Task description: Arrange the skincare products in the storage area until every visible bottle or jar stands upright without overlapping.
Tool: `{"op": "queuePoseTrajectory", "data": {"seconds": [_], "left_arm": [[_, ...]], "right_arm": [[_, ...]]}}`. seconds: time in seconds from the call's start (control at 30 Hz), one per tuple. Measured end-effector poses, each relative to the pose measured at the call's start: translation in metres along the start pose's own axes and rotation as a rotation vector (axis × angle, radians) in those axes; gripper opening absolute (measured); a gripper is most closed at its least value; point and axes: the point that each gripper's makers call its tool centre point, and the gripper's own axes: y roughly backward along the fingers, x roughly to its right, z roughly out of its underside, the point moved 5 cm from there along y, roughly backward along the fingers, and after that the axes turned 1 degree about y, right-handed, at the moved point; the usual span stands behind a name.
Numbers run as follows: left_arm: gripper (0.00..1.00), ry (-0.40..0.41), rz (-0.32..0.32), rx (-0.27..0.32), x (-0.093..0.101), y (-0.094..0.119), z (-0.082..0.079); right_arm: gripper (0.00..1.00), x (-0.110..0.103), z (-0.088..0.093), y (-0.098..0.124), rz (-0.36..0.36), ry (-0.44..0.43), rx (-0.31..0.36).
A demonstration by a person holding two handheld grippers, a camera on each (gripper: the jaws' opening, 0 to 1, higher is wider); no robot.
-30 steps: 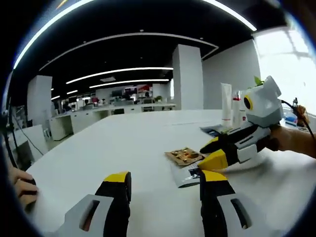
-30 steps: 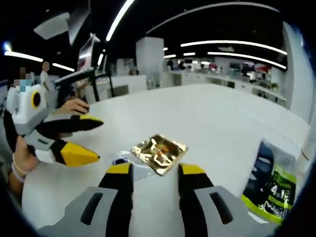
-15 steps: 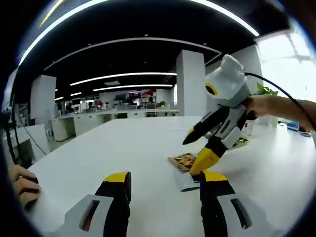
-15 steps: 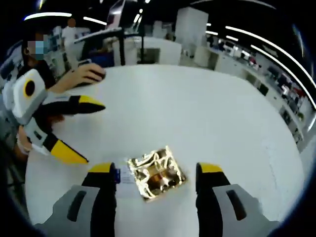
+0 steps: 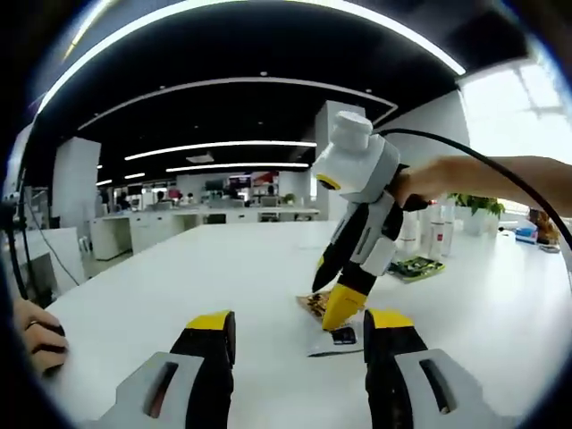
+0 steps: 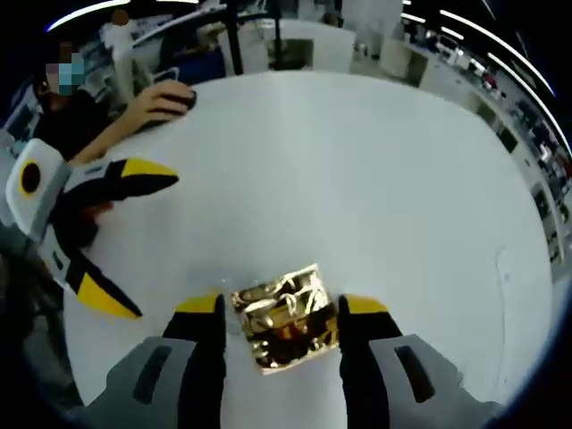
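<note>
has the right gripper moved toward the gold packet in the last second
Yes. The right gripper swung up from lying low and now points down over the gold packet.

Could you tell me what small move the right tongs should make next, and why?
Probably close. The right tongs stand open, pointed down at the white table, with the gold sachet lying flat between the tips, so closing should grip it. The left tongs hover open alongside.

white table [image 6: 375, 170] bearing gold sachet [image 6: 286, 313], flat.
</note>
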Motion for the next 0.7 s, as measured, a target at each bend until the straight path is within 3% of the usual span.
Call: {"op": "queuePoseTrajectory", "data": {"seconds": [0.27,0.37,0.6,0.7], "left_arm": [[0.59,0.084,0.069,0.019,0.01,0.011,-0.003],[0.59,0.082,0.072,0.023,0.012,0.017,-0.004],[0.59,0.136,0.105,0.045,0.01,0.017,-0.015],[0.59,0.261,0.169,0.107,0.016,0.017,-0.029]], "right_arm": [[0.4,-0.005,-0.004,0.002,0.018,-0.023,-0.074],[0.4,-0.009,-0.005,0.006,0.037,0.002,-0.064],[0.39,-0.009,-0.01,0.037,0.081,-0.001,0.058],[0.39,-0.015,-0.016,0.061,0.124,0.014,0.181]]}}
